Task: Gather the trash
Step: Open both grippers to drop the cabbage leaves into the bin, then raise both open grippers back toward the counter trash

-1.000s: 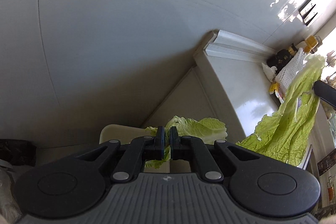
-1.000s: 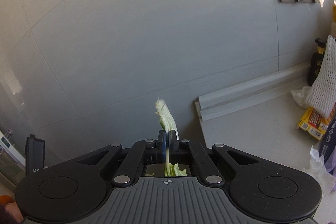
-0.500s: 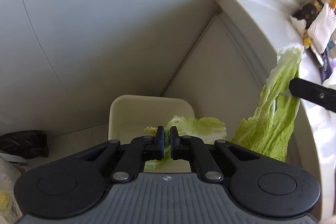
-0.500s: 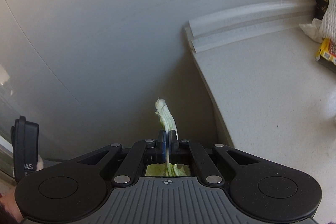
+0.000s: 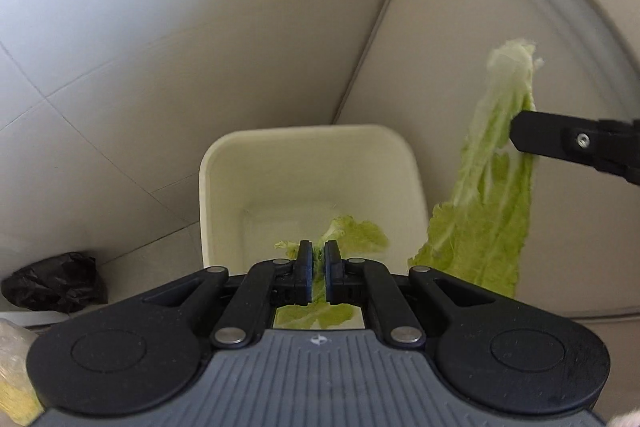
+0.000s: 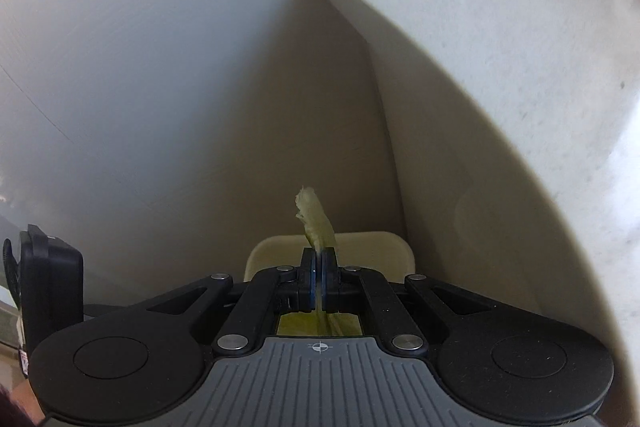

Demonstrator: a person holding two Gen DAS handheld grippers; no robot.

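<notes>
Cabbage leaves are soft, thin and light, so they flop and can tear; the thick pale rib is the best place to pinch. The left hand-held gripper is pinched on a small cabbage leaf right over the open cream bin in the middle of the frame. The right hand-held gripper squeezes the big cabbage leaf, which hangs at the right, just outside the bin's rim. The wall and the surface edge stand close, with little room.
</notes>
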